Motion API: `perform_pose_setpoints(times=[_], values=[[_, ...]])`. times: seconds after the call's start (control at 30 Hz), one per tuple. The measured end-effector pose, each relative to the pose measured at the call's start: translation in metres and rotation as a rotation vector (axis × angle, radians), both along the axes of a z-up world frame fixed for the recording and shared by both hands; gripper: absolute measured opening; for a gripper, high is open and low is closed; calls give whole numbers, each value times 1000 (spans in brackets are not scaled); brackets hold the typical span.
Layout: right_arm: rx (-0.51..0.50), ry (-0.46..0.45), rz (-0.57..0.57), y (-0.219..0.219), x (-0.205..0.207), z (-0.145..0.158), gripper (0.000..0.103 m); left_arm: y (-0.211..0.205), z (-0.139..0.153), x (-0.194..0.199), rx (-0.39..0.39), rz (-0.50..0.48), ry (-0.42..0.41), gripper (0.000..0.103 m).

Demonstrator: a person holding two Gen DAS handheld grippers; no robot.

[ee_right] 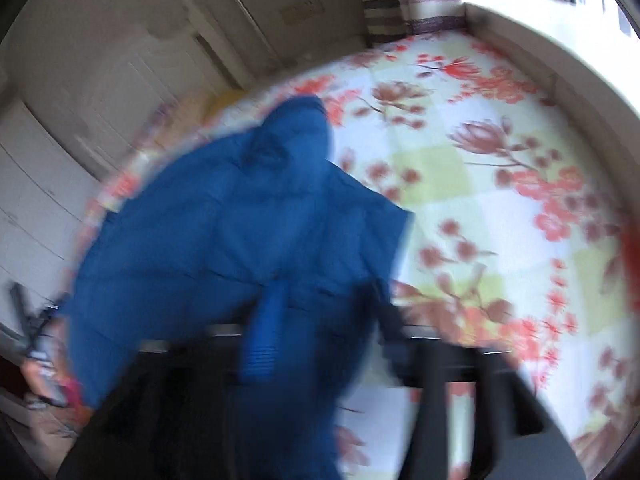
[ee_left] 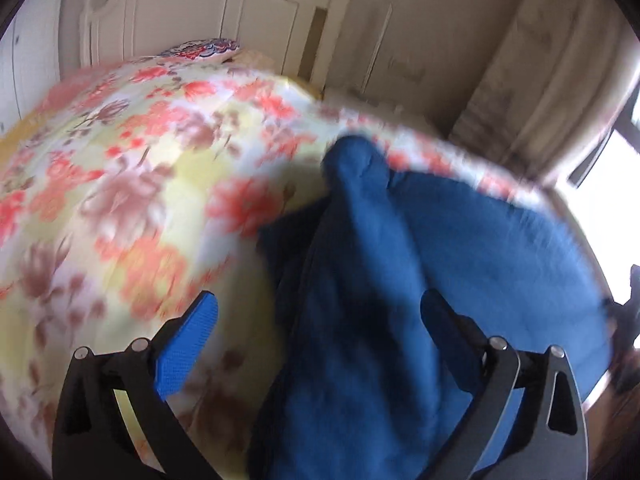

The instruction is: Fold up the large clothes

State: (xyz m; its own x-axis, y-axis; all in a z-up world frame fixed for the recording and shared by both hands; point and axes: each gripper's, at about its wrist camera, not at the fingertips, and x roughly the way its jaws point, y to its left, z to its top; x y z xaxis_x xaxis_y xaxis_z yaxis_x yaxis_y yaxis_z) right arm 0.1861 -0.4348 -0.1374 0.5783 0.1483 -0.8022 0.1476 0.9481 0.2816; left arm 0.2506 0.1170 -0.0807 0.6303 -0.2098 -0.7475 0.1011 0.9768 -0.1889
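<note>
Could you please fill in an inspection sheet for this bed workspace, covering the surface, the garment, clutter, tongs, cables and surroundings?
Surface: bed with a floral sheet, red and brown flowers on pale yellow and white.
Job's things: blue garment lying on the sheet near the bed's edge, bunched, with a raised fold running up its middle.
Clutter: patterned pillow at the headboard end.
Tongs: left tongs open, garment between the fingers, pads not pressing it. Right tongs open over the garment; view blurred.
Cables: nothing seen.
Surroundings: white headboard, pale cabinet doors, bright window.
</note>
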Motion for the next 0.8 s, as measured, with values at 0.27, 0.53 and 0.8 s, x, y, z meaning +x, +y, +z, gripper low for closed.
perform_pose_setpoints(times=[0.27, 0.53, 0.8], values=[[181, -157, 13, -13, -81, 27, 87, 17, -16, -64, -59, 26, -10, 101], [254, -154, 92, 27, -135, -7, 88, 30, -38, -70, -271, 17, 78, 101], [242, -247, 81, 36, -137, -4, 53, 5, -36, -79, -263, -33, 16, 55]])
